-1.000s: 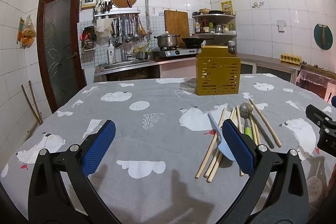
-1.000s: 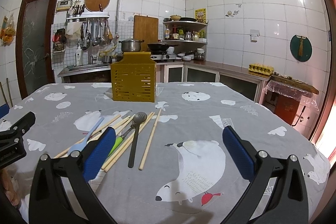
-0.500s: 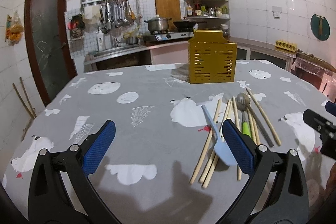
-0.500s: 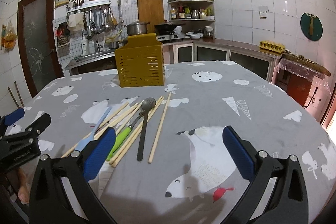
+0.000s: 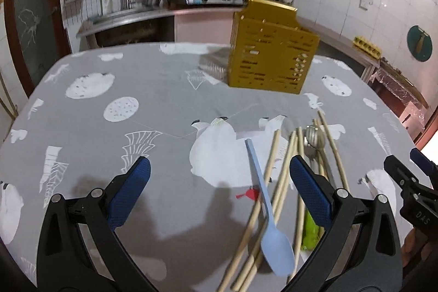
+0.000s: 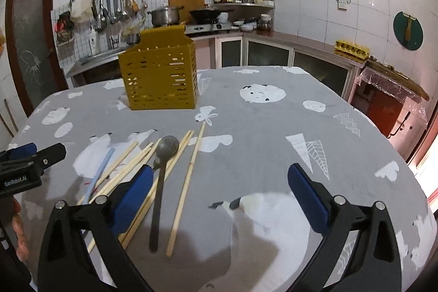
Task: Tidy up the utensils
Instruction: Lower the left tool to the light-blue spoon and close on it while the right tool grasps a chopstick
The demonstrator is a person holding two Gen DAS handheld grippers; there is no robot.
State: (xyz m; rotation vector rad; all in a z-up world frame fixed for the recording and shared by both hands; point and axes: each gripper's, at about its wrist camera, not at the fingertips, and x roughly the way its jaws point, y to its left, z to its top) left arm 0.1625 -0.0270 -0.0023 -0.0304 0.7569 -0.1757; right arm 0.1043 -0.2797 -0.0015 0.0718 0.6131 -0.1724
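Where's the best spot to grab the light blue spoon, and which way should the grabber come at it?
Probably its thin handle near the far end. The light blue spoon lies flat with its bowl toward the left gripper, partly on top of the wooden chopsticks. The far handle end sits on bare tablecloth, so coming straight down from above, fingers across the handle, looks easiest.
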